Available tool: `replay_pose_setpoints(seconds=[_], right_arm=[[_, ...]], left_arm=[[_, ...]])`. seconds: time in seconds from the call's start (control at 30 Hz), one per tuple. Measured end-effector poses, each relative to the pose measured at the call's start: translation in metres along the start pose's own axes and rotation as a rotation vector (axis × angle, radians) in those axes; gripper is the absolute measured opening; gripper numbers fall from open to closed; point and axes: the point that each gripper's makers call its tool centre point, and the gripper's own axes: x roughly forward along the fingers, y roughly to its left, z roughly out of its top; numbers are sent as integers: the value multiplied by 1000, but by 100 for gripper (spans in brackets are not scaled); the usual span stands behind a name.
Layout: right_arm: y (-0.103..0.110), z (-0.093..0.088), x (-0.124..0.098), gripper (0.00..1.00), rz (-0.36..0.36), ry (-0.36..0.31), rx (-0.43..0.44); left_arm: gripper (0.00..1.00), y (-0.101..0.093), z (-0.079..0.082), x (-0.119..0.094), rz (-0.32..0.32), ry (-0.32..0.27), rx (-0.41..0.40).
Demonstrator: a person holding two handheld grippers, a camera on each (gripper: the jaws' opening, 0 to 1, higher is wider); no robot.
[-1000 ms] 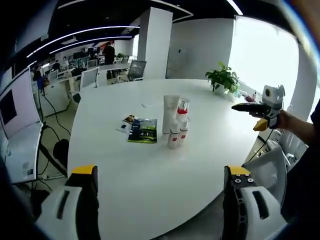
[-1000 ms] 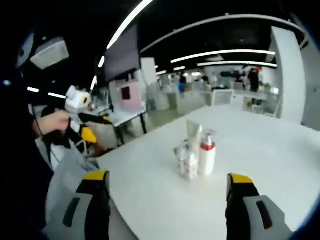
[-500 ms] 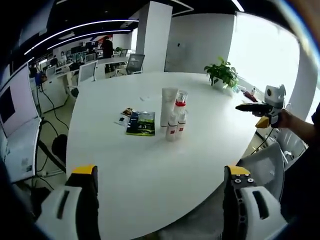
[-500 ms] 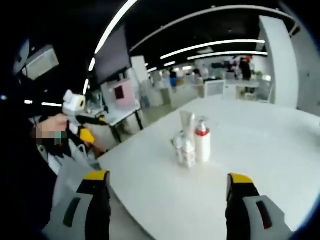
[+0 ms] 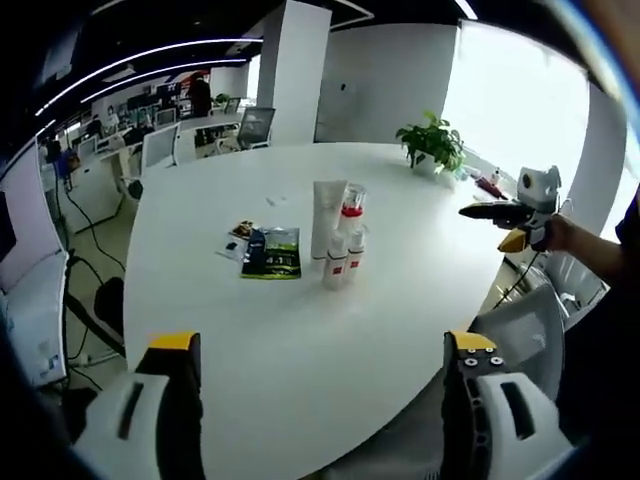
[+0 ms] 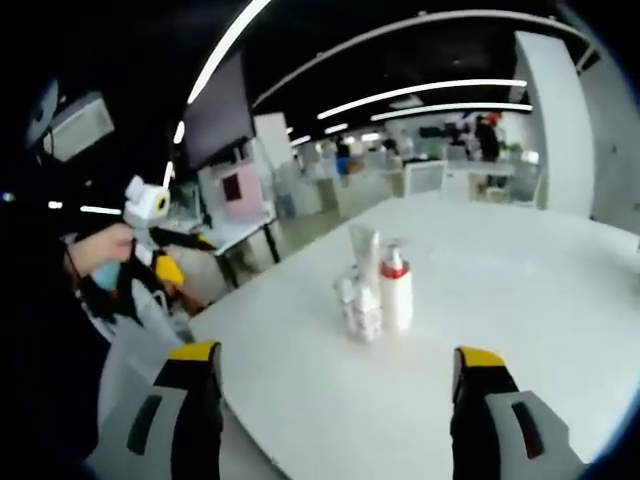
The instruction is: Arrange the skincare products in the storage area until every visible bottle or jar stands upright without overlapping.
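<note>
A tight cluster of skincare products stands upright near the middle of the round white table (image 5: 300,340): a tall white tube (image 5: 325,217), a pump bottle with a red collar (image 5: 351,212) and small white bottles (image 5: 335,268) in front. The right gripper view shows the same tube (image 6: 361,252), pump bottle (image 6: 396,291) and small bottles (image 6: 357,305). My left gripper (image 5: 315,420) is open, well short of the cluster. My right gripper (image 6: 335,420) is open too, off the table's edge. In the left gripper view the right gripper (image 5: 515,213) is held at the far right, and the right gripper view shows the left gripper (image 6: 160,230) at the left.
A dark green packet (image 5: 272,253) and small cards (image 5: 240,238) lie flat left of the cluster. A potted plant (image 5: 431,148) stands at the table's far edge. Office chairs (image 5: 252,128) and desks lie beyond. A chair (image 5: 520,335) sits by the near right edge.
Both views have shifted a little as the hands moved; the cluster sits slightly lower-left in each view. The products have not moved and both grippers stay open.
</note>
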Motion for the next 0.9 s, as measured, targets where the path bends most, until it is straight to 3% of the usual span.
replay_pose_setpoints(seconds=[0.33,0.43,0.9], right_arm=[[-14,-5,12,99,-10,25,30],[-17,-9,15,99,-13,32,43],[-31,-25,10,99,-58,67,95]], left_arm=[[93,20,7,35,4,27,-17],[92,33,-5,60,23,88,-45],[90,42,3,121,-21,138,-28]])
